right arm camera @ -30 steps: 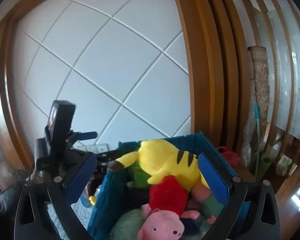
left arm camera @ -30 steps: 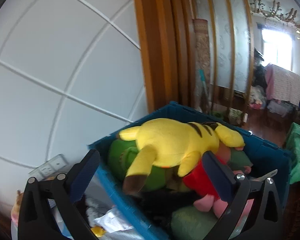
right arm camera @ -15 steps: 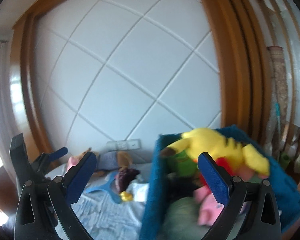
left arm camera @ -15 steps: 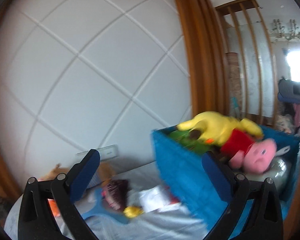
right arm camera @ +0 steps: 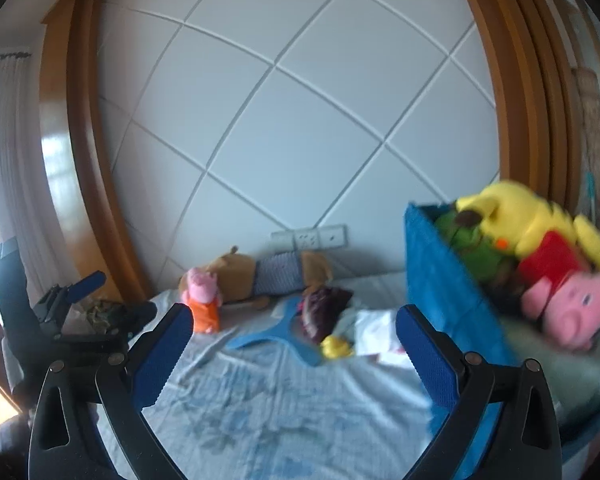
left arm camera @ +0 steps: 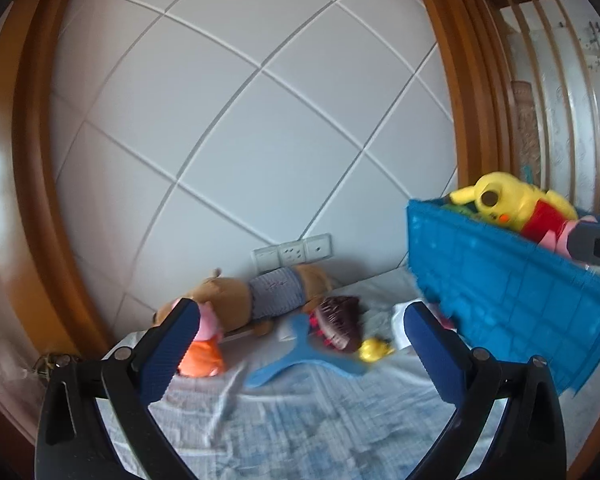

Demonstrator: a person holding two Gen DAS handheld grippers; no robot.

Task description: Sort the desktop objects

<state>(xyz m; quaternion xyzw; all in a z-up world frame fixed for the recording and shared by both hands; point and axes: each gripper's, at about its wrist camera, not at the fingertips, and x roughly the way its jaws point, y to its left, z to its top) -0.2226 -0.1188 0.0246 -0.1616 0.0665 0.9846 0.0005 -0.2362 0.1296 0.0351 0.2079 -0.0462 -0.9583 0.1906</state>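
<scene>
A blue crate [left arm camera: 512, 304] [right arm camera: 444, 280] at the right holds a yellow plush [left arm camera: 500, 200] [right arm camera: 516, 216], a pink pig in red [right arm camera: 564, 304] and a green toy [right arm camera: 472, 244]. On the bed lie a brown dog plush [left arm camera: 260, 296] [right arm camera: 268, 272], a small pig in orange [left arm camera: 204, 344] [right arm camera: 204, 296], a blue boomerang [left arm camera: 304, 360] [right arm camera: 276, 336], a dark spiky toy [left arm camera: 340, 320] [right arm camera: 320, 312] and a yellow duck [left arm camera: 374, 350] [right arm camera: 334, 347]. My left gripper [left arm camera: 300, 352] and right gripper [right arm camera: 292, 348] are open and empty above the bed. The left gripper also shows in the right wrist view [right arm camera: 72, 312].
A white padded wall panel [left arm camera: 260, 120] with a socket strip [left arm camera: 292, 254] stands behind the bed. A wooden frame [left arm camera: 452, 80] borders it. White paper or packets [right arm camera: 376, 332] lie beside the crate. The bedsheet [right arm camera: 280, 412] is pale blue with a print.
Both grippers have swung left, away from the crate and toward the toys on the bed. The crate has shifted from the centre of each view to the right edge. Both stay open.
</scene>
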